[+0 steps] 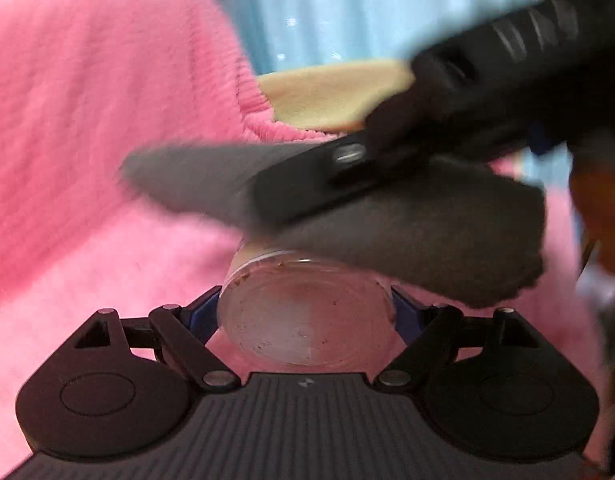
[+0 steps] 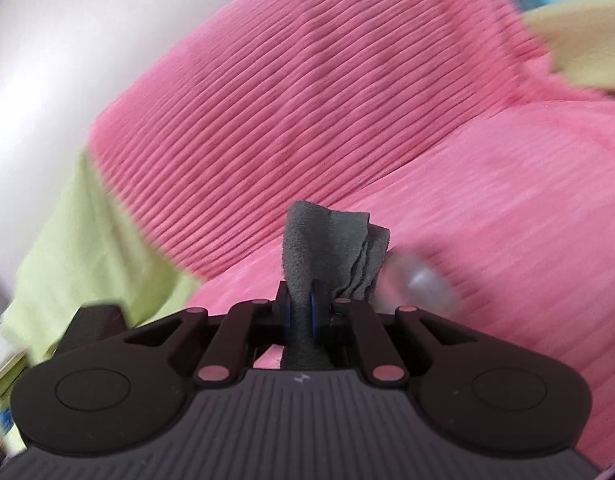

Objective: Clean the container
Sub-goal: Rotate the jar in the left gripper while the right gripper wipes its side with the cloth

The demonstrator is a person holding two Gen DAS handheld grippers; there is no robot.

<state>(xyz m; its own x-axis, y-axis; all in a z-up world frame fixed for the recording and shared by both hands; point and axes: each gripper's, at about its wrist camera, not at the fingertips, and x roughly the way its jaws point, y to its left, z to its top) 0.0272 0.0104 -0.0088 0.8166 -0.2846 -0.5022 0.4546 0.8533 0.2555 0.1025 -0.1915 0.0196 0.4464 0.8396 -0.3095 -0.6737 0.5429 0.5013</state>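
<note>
The left hand-held gripper, low in the frame's centre, is clamped on a round clear plastic container smeared with brown residue. Above it, the right hand-held gripper pinches a fuzzy grey cloth that touches the container's upper rim. A ribbed pink blanket fills the background.

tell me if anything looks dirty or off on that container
Yes: the clear container, clamped in the left gripper, has brownish specks and smears on the face toward the camera, mostly along its upper left rim. The grey cloth pinched in the right gripper lies over its top edge. Nothing looks spilled or broken.
</note>
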